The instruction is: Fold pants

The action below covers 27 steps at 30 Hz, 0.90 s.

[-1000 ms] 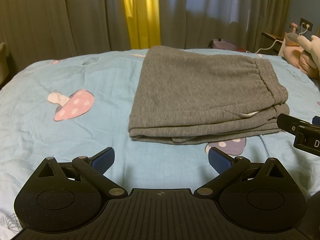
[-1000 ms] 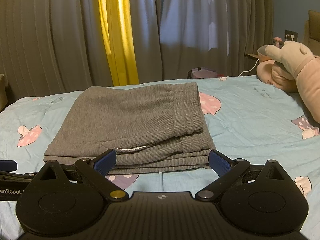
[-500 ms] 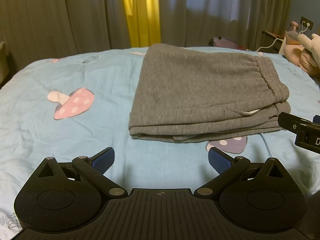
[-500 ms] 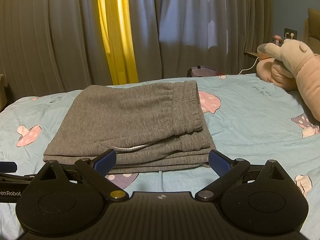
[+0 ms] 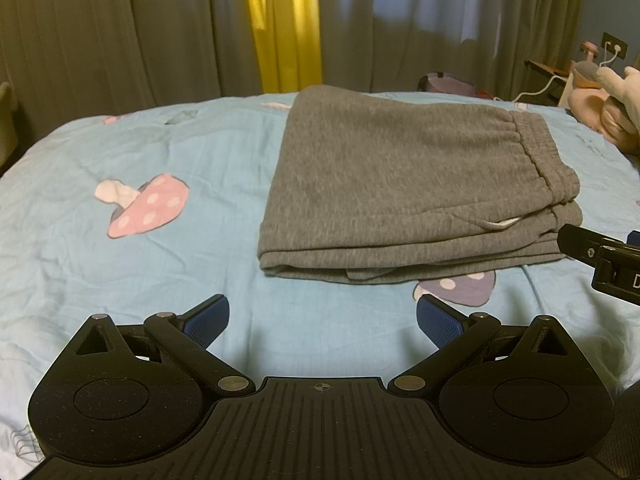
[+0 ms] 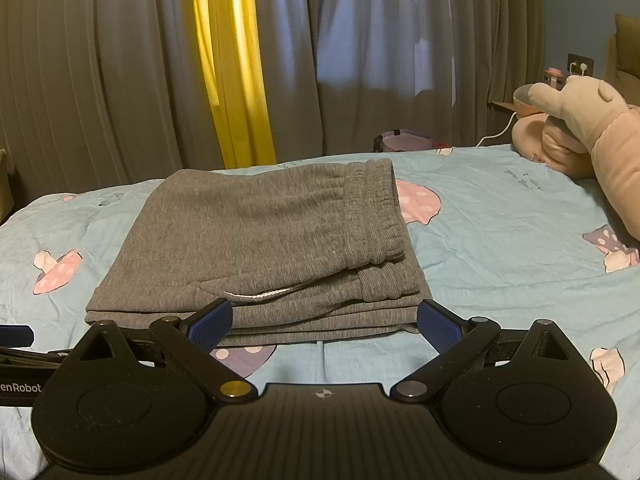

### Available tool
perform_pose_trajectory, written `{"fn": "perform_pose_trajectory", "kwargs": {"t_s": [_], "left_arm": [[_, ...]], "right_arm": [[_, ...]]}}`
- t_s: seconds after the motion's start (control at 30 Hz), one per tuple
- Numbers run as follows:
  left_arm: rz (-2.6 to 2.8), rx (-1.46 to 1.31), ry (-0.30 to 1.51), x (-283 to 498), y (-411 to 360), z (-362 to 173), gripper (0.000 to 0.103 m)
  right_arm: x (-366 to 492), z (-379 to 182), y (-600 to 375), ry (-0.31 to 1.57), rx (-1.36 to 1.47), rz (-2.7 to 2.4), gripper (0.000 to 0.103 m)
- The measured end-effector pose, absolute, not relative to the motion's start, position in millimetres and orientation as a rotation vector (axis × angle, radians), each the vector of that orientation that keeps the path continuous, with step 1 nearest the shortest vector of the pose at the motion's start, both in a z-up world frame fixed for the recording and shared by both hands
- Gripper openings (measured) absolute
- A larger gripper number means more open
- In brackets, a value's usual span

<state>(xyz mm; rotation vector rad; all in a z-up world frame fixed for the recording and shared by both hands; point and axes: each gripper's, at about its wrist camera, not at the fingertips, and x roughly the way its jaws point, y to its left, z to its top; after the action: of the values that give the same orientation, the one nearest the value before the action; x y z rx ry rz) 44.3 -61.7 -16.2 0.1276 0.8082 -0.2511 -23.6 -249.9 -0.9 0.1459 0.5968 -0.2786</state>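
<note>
The grey pants [image 5: 404, 184] lie folded in a flat stack on the light blue bed sheet [image 5: 120, 272], waistband to the right; they also show in the right wrist view [image 6: 260, 252]. My left gripper [image 5: 322, 318] is open and empty, a short way in front of the stack's near left edge. My right gripper [image 6: 324, 322] is open and empty, close in front of the stack's near right edge. Part of the right gripper's body shows at the right edge of the left wrist view [image 5: 600, 256].
The sheet has mushroom prints [image 5: 146, 210]. A pink plush toy [image 6: 580, 128] lies at the right end of the bed. Grey and yellow curtains [image 6: 228, 64] hang behind the bed. A small bag [image 6: 404, 142] and a wall socket with cable [image 6: 578, 68] are beyond it.
Both grippers have drawn back slightly from the folded pants and stay open. The pants have not moved.
</note>
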Motion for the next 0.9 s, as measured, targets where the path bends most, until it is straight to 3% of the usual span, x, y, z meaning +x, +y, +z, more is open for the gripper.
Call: {"fn": "perform_pose_trajectory", "kwargs": {"t_s": [0.9], "left_arm": [[-0.246,0.118,0.819,46.5,-59.0,-15.9,0.103]], "right_arm": [[-23.6,-1.4,-251.7,0.6,0.15,-0.282,0.099]]}}
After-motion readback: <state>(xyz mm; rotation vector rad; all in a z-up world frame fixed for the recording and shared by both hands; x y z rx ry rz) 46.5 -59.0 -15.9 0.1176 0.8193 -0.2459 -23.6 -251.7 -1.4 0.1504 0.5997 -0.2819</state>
